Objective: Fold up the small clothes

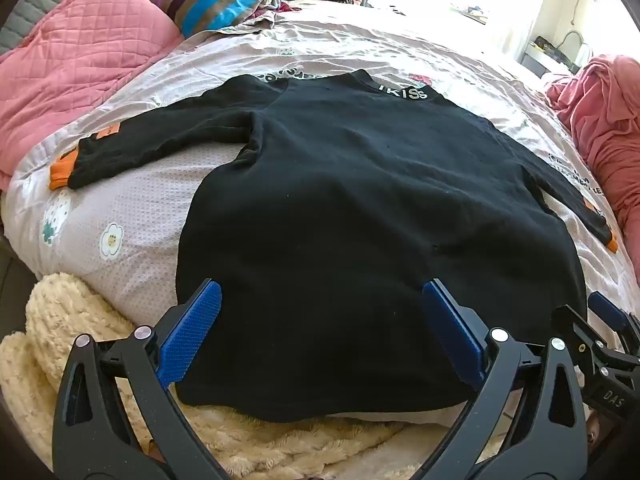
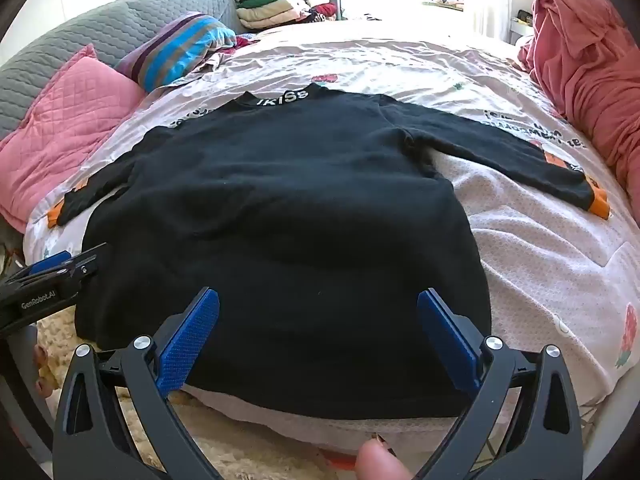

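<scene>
Hovering at black sweater [image 1: 340,208] hem: left tongs [image 1: 320,336], right tongs [image 2: 318,336] wide open, empty; pinch hem corners evenly.

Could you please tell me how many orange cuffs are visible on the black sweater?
2. One orange cuff ends the sleeve stretched toward the pink pillow; the other cuff ends the sleeve reaching toward the red blanket. The black sweater lies flat, so none seems hidden.
</scene>
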A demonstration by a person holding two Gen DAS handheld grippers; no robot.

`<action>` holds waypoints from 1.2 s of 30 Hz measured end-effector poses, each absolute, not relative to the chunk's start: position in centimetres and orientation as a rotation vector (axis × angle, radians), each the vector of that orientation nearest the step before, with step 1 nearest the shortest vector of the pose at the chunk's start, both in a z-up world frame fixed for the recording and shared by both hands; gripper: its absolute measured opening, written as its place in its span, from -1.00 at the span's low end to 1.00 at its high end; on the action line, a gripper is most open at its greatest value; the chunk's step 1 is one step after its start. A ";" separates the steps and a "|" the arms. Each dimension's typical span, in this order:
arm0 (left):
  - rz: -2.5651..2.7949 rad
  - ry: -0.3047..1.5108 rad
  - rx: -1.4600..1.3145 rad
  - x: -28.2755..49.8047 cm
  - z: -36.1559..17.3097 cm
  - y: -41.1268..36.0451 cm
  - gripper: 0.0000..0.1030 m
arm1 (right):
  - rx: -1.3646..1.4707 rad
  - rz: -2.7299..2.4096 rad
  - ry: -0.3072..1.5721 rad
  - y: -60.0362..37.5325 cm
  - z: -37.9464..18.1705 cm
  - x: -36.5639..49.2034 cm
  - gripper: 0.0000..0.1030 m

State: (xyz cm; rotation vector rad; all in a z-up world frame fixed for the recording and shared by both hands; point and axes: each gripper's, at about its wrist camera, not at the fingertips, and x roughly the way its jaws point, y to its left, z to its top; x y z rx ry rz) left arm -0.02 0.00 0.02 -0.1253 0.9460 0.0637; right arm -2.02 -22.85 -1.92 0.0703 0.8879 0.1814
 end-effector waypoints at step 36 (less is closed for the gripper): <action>0.063 0.925 -0.121 -0.5 0.7 0.0 0.83 | 0.021 0.190 0.884 -22.0 -1.9 -2.4 0.92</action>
